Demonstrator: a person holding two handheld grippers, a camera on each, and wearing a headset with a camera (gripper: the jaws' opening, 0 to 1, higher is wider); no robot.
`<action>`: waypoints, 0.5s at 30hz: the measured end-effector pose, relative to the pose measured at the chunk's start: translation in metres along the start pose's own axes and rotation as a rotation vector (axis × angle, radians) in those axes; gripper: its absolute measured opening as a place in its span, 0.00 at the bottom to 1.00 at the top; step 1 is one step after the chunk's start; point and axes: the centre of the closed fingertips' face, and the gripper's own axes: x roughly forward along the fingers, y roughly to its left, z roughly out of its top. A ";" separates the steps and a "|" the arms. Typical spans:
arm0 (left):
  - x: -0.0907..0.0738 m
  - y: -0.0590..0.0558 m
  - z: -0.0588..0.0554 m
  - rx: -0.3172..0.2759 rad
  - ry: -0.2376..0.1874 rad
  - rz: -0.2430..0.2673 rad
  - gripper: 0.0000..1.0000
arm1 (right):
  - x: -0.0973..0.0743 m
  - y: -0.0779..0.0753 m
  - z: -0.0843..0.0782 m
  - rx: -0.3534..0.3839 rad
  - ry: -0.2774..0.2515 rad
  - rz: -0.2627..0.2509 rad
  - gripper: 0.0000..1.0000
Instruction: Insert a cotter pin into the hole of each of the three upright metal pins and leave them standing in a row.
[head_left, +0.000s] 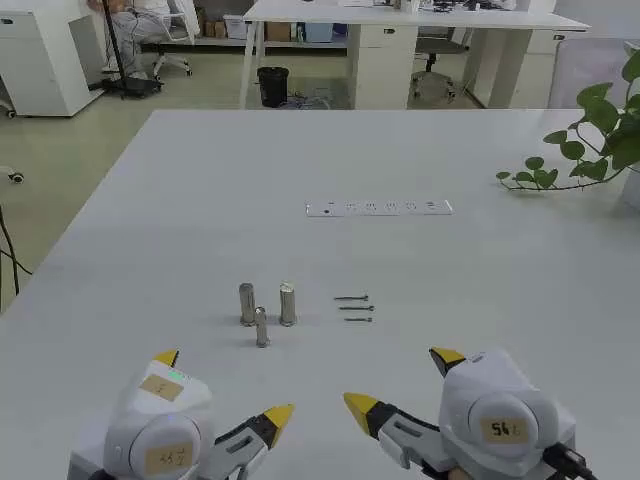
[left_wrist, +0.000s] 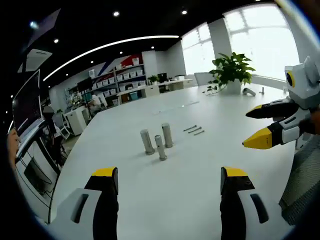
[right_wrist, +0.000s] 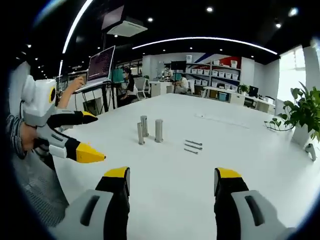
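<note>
- Head view: left gripper (head_left: 222, 385) and right gripper (head_left: 402, 380) are hovering over the table (head_left: 480, 280), jaws gaping wide, carrying nothing.
- Three metal pins (head_left: 261, 327) are standing clustered ahead of the left gripper.
- Three cotter pins (head_left: 356, 308) are lying ahead of the right gripper.
- Risk: pins are crowding together, so a reaching jaw is likely toppling neighbours.

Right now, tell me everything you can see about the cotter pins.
Three cotter pins lie flat on the white table, thin, dark grey, metal by their look. They sit roughly parallel, one behind another, slightly apart. They are right of the three upright metal pins in the head view, clear of them. Only the table touches them.
</note>
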 end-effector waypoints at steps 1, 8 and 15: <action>0.000 0.000 0.000 0.001 0.001 0.001 0.79 | 0.000 0.000 0.000 0.000 0.000 0.002 0.64; 0.000 0.001 0.000 -0.004 0.004 0.005 0.79 | 0.000 -0.002 0.000 -0.022 0.004 -0.013 0.65; 0.000 0.000 -0.001 0.000 0.010 0.002 0.79 | 0.000 -0.004 0.000 -0.006 0.003 -0.014 0.65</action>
